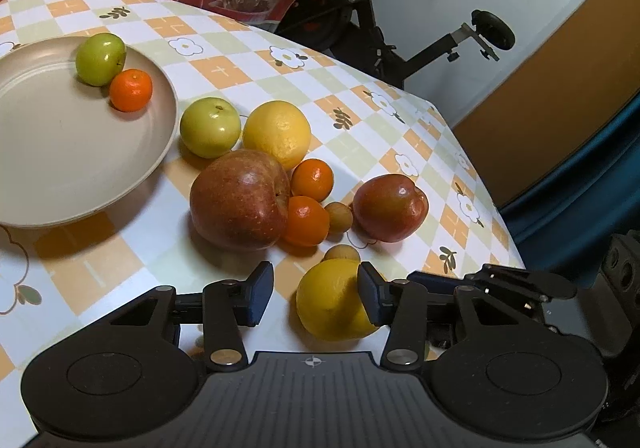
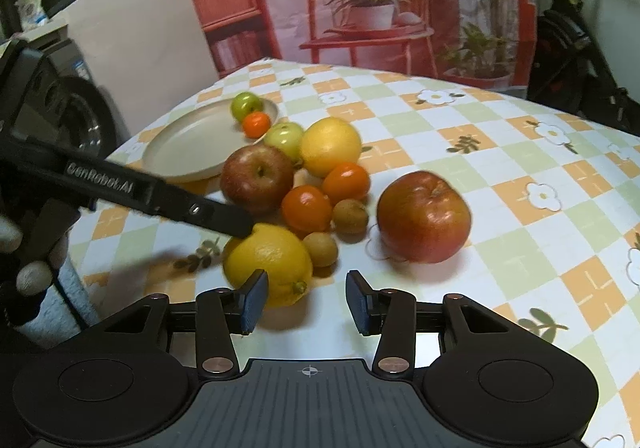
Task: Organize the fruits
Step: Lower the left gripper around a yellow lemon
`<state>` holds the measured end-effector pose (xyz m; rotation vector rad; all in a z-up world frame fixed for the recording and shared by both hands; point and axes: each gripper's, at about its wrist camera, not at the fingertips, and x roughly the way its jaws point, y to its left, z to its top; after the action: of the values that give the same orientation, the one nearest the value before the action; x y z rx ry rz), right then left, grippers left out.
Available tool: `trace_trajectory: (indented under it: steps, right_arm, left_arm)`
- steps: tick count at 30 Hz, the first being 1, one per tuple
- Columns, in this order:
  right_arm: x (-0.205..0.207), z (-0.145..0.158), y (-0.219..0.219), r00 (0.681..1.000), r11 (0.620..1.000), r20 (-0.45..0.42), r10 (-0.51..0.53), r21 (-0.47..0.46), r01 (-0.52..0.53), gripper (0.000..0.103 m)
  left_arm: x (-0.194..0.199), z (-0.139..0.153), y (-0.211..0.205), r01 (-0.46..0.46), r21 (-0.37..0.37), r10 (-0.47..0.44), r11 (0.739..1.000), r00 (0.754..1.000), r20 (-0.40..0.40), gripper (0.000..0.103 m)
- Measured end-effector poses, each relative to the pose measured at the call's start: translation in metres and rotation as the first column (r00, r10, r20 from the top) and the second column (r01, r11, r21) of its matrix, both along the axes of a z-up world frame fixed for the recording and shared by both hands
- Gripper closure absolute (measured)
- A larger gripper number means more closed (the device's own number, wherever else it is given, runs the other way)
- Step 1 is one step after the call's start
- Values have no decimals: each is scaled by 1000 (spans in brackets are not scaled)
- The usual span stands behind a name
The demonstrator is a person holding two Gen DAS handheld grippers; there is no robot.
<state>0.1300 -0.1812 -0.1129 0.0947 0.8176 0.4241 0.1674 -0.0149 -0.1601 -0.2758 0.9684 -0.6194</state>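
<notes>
A beige plate (image 1: 48, 151) holds a green fruit (image 1: 100, 59) and a small orange (image 1: 131, 90). Beside it lie a green apple (image 1: 210, 127), a yellow citrus (image 1: 277, 132), a big red apple (image 1: 239, 200), two small oranges (image 1: 312, 179), two brown longans (image 1: 339, 216) and a second red apple (image 1: 390, 207). My left gripper (image 1: 316, 298) is open, its right finger against a lemon (image 1: 332, 304). My right gripper (image 2: 306, 302) is open and empty, just in front of the same lemon (image 2: 268, 264). The left gripper's finger (image 2: 192, 207) touches the lemon's top.
The checked tablecloth (image 2: 500, 175) covers the table; its right edge (image 1: 480, 175) drops off near the second red apple. An exercise bike (image 1: 380, 7) stands behind the table. A gloved hand (image 2: 28, 248) holds the left gripper.
</notes>
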Motion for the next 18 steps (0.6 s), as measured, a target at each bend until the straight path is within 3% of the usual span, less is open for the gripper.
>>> trace_trajectory:
  steps: [8, 18]
  right_arm:
    - [3, -8, 12, 997, 997, -23, 74, 10, -74, 58]
    - [14, -18, 16, 994, 995, -45, 95, 46, -93, 57]
  left_arm:
    - [-1, 0, -6, 43, -11, -43, 999, 999, 6, 54]
    - [9, -4, -11, 53, -33, -54, 998, 998, -28, 56]
